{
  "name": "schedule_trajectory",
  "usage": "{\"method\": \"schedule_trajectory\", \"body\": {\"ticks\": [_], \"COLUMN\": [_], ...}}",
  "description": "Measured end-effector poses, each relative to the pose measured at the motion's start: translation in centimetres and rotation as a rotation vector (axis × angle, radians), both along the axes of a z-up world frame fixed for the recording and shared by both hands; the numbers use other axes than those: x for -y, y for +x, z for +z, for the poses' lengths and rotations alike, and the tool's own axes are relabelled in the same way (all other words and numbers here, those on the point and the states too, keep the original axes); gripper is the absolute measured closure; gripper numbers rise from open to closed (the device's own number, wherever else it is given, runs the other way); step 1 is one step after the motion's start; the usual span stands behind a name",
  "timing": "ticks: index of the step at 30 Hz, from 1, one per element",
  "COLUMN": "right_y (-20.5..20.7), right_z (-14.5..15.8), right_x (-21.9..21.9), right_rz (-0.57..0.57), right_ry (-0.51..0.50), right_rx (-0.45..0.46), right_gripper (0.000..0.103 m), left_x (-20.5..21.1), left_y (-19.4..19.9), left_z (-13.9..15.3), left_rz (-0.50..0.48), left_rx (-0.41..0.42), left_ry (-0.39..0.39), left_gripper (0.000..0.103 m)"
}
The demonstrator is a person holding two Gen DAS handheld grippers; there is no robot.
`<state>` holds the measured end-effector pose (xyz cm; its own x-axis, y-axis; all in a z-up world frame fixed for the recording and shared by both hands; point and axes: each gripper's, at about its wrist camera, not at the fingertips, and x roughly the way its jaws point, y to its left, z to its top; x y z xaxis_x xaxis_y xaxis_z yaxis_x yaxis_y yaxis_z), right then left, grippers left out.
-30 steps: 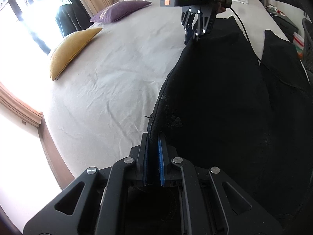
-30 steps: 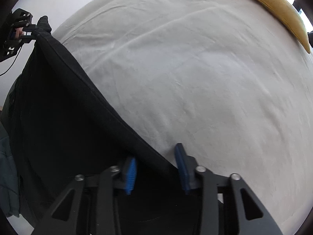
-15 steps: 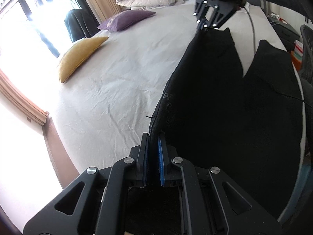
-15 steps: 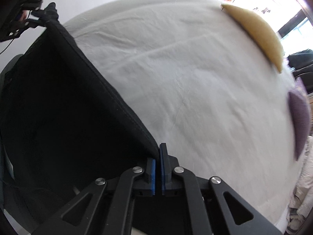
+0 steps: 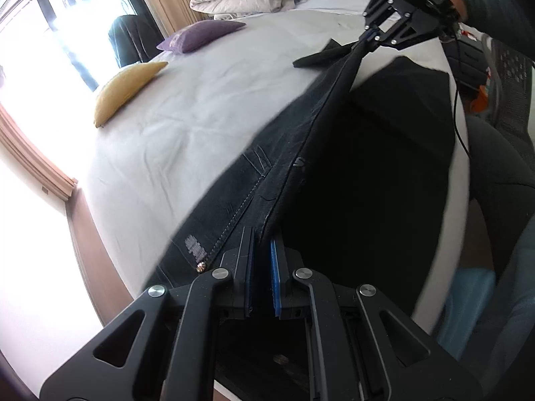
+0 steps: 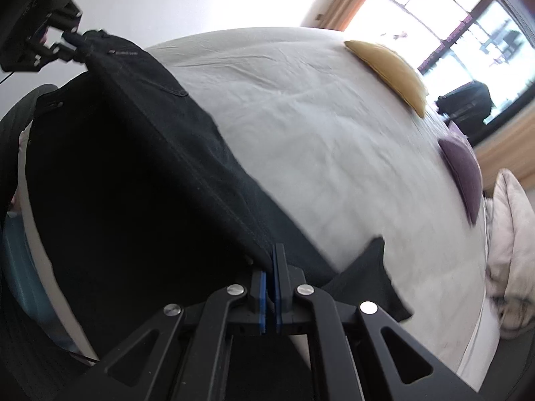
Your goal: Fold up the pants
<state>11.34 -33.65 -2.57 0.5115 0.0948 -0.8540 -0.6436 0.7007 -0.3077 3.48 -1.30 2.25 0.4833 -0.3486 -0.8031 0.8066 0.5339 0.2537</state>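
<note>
White bed point(image 5: 187, 127) below; soft, heavy dark pants point(image 5: 287, 153) sag between left gripper point(image 5: 262, 250) and right gripper point(image 6: 270, 277), both pinching the edge seam, a sound hold.

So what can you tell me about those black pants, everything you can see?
The pants are dark black denim with lighter stitched seams, a small metal rivet and a pale label near the waist end. They are stretched taut along one edge between the left gripper, clamped on one end, and the right gripper, pinching the other. The held edge is lifted off the white bed, while the rest drapes down on the bed.
</note>
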Motion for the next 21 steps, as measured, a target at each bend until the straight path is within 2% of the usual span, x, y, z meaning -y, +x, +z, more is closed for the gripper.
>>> {"method": "schedule_trajectory", "body": {"ticks": [6,9,15,21], "right_y": [-5.3,-7.2,-8.5,-8.2], "right_z": [-3.3,-5.0,-7.4,-7.0], "right_x": [-0.7,-1.4,-1.5,-1.4], "right_rz": [-0.110,-0.143,-0.201,-0.224], "right_ry": [0.022,0.014,0.018,0.015], "right_rx": [0.003,-0.002,-0.030,-0.016], "right_gripper": [0.099,0.099,0.099,0.099], "left_x": [0.0,0.0,0.5,0.1], "left_y": [-5.2,-7.1,-9.1,-9.3], "left_z": [-3.5,-5.2,-7.9,-8.3], "left_rz": [0.017,0.026,0.074,0.092], "left_rx": [-0.032,-0.022,-0.031,-0.042], "left_ry": [-0.001,0.015,0.008,-0.027], "left_gripper": [0.096,0.096,0.096,0.096]}}
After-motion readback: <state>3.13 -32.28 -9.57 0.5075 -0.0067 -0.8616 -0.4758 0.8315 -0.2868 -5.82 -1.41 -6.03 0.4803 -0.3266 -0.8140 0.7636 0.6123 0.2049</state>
